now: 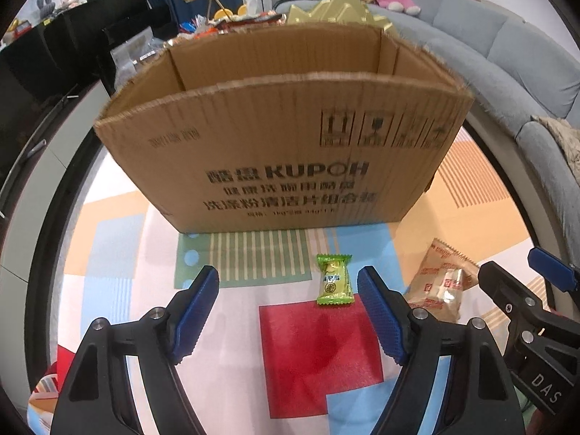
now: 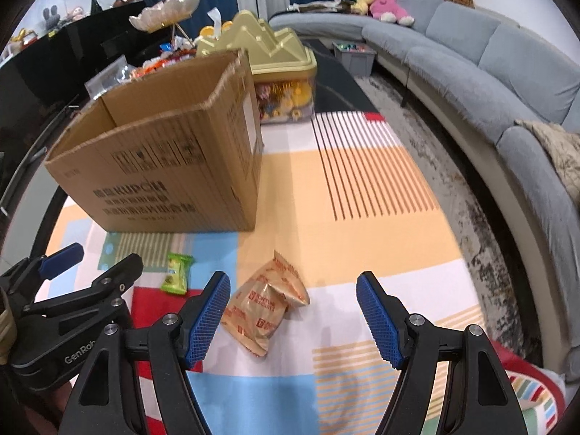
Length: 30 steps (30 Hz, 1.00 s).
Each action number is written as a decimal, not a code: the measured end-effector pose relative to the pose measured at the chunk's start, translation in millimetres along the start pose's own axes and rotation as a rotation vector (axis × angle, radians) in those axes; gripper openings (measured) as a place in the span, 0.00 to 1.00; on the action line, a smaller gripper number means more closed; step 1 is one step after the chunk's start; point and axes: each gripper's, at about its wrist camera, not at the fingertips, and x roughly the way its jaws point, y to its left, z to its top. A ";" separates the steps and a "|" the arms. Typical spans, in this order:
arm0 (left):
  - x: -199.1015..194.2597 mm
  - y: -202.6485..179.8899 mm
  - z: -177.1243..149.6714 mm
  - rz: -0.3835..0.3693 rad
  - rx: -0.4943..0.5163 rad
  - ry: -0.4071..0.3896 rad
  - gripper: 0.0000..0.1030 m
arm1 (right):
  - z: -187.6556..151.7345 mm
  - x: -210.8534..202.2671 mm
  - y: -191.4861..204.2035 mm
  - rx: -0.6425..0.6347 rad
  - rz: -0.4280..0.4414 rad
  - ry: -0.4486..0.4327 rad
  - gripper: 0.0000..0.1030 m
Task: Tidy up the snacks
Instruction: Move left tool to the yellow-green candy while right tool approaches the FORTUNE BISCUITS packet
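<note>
Green wrapper first: the small green candy [image 1: 334, 279] lies on the patterned mat [image 1: 319, 344], just ahead of my left claw [image 1: 288, 291], nearer its right finger than its left. Both of its fingers stand wide with nothing between them. My right claw [image 2: 293, 299] is wide and empty too, with the tan biscuit packet [image 2: 266, 302] lying near its left finger. The cardboard box [image 1: 282, 152] stands open behind them. The risk I see: each snack sits off-centre, so a finger could land on the wrapper and push it aside. The two claws are also close and could bump.
</note>
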 end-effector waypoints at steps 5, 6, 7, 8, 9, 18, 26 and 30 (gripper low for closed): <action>19.0 -3.8 -5.4 -0.001 0.008 0.038 0.73 | -1.1 15.9 0.8 0.010 0.005 0.040 0.71; 23.2 -4.6 -6.3 -0.002 0.009 0.045 0.72 | -1.1 19.2 1.1 0.010 0.005 0.047 0.71; 26.3 -5.7 -6.9 -0.002 0.010 0.050 0.71 | -1.4 22.3 1.5 0.011 0.006 0.054 0.71; 28.9 -6.1 -7.4 -0.002 0.010 0.054 0.71 | -1.5 25.4 1.9 0.012 0.007 0.061 0.71; 32.2 -6.6 -7.9 -0.003 0.011 0.060 0.71 | -1.8 27.5 2.4 0.012 0.007 0.066 0.71; 51.9 -13.1 -7.8 -0.018 0.027 0.082 0.60 | -1.4 46.6 2.4 0.033 0.012 0.104 0.71; 62.9 -17.5 -11.9 -0.030 0.025 0.087 0.54 | -0.4 58.2 1.1 0.042 0.009 0.116 0.71; 66.5 -17.6 -18.6 -0.033 0.024 0.080 0.49 | -1.5 61.1 2.1 0.045 0.014 0.119 0.71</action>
